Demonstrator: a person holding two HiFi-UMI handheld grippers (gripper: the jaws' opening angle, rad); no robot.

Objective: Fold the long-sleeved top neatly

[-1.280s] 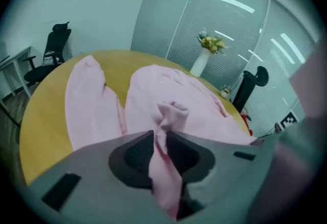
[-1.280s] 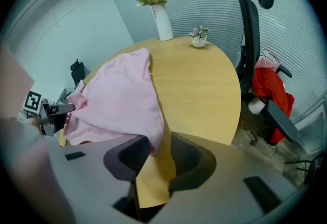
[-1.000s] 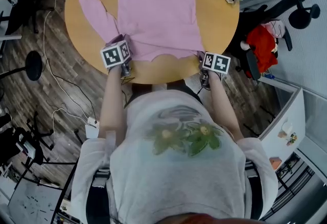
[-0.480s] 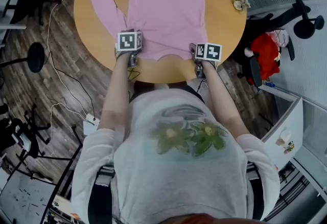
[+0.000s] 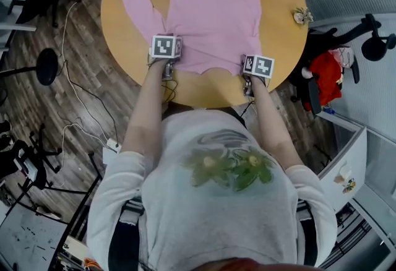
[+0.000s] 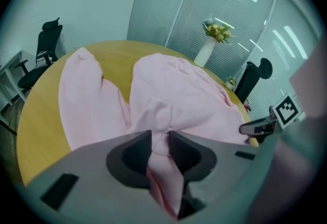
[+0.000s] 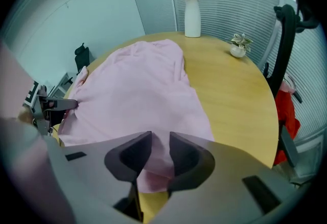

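Observation:
A pink long-sleeved top (image 5: 210, 16) lies spread on the round wooden table (image 5: 281, 34), its left sleeve (image 5: 139, 7) angled out to the side. My left gripper (image 5: 166, 48) is at the near left corner of the body. In the left gripper view it (image 6: 160, 138) is shut on a puckered bunch of pink cloth. My right gripper (image 5: 257, 67) sits at the near right corner of the hem. Its jaws (image 7: 160, 141) have just been closing with flat cloth between them, and I see no pucker or pinch there.
A white vase of flowers (image 7: 192, 8) and a small ornament (image 7: 237, 46) stand at the table's far right side. A black chair with something red (image 5: 325, 72) on it is close to the right. Cables and another chair (image 6: 43, 57) are on the left floor.
The left gripper moved forward onto the near left corner of the top. The right gripper slid left along the table's near edge to the hem's right corner.

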